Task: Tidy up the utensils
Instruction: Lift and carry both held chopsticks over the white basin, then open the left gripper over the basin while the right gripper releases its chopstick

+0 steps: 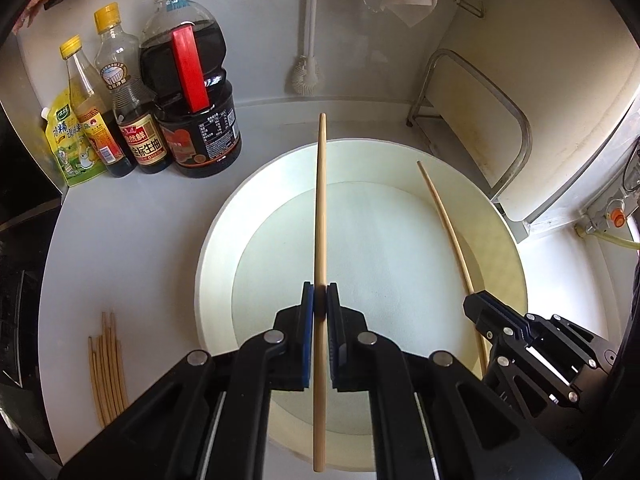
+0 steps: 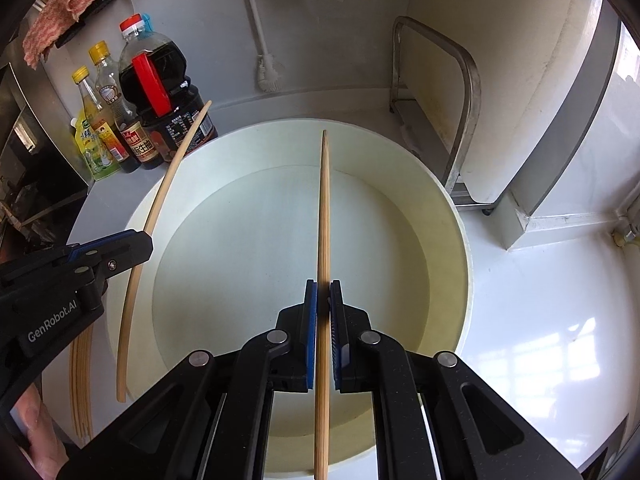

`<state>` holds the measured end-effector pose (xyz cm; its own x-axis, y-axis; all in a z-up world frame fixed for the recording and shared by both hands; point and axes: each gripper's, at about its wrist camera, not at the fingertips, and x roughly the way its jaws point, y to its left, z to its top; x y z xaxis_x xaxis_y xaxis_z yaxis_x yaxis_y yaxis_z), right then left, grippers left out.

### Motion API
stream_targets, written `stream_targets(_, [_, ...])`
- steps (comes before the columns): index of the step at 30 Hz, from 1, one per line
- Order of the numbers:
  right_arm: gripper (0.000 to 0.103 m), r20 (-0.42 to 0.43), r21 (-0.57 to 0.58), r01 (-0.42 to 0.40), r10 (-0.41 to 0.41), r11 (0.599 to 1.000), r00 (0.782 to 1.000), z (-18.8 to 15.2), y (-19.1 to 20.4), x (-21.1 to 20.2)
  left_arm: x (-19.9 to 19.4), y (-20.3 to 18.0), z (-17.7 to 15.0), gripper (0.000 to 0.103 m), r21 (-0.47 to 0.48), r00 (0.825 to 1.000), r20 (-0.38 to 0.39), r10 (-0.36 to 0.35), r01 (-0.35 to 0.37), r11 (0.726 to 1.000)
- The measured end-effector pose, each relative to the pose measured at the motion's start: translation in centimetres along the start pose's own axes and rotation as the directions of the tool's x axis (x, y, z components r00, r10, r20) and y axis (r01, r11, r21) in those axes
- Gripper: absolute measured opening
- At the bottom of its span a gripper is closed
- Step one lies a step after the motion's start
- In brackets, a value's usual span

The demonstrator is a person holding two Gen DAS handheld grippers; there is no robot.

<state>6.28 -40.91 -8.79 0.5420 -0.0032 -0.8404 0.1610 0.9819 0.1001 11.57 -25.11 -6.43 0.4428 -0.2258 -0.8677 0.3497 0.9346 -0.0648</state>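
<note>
Both grippers hang over a big cream round basin (image 1: 216, 264) (image 2: 460, 216) on the white counter. My left gripper (image 1: 320, 294) is shut on one wooden chopstick (image 1: 321, 208), which runs lengthwise between the blue pads, tip toward the back wall. My right gripper (image 2: 323, 290) is shut on another chopstick (image 2: 324, 208), held the same way. The left wrist view shows the right gripper (image 1: 474, 300) at lower right with its chopstick (image 1: 444, 216). The right wrist view shows the left gripper (image 2: 146, 242) at left with its chopstick (image 2: 160, 196). A bundle of several chopsticks (image 1: 107, 368) (image 2: 81, 380) lies on the counter left of the basin.
Sauce bottles (image 1: 188, 92) (image 2: 160, 92) and a green pouch (image 1: 68, 140) stand at the back left. A dish brush (image 1: 308, 68) hangs on the back wall. A metal-framed rack (image 1: 472, 120) (image 2: 440, 92) stands at the back right. Part of a hand (image 2: 32, 432) shows at lower left.
</note>
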Motion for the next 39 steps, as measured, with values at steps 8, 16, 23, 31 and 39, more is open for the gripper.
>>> stream_targets(8, [0.006,-0.018,-0.002,-0.011,0.011,1.000,1.000,0.5,0.0,1.2,1.4,0.0,-0.2,0.007,0.000,0.999,-0.027,0.023,-0.023,1.000])
stream_targets(16, [0.009,-0.002,-0.022,0.007,-0.007,1.000,1.000,0.7,0.7,1.1,1.2,0.8,-0.3,0.028,-0.013,0.999,-0.021,0.049,-0.049,0.999])
stream_targets(23, [0.010,0.011,-0.031,0.016,-0.016,0.999,1.000,0.4,1.3,0.0,-0.7,2.1,-0.7,0.044,-0.031,0.997,0.021,0.079,-0.078,0.996])
stream_targets(31, [0.016,0.022,-0.036,0.017,-0.016,0.999,1.000,-1.3,3.0,-1.8,-3.2,4.1,-2.7,0.048,-0.047,0.995,0.043,0.090,-0.088,0.995])
stream_targets(39, [0.024,0.020,-0.011,-0.019,0.019,1.000,1.000,-4.7,6.1,-3.9,-5.9,8.2,-6.3,0.050,-0.067,0.994,0.031,0.106,-0.103,0.992])
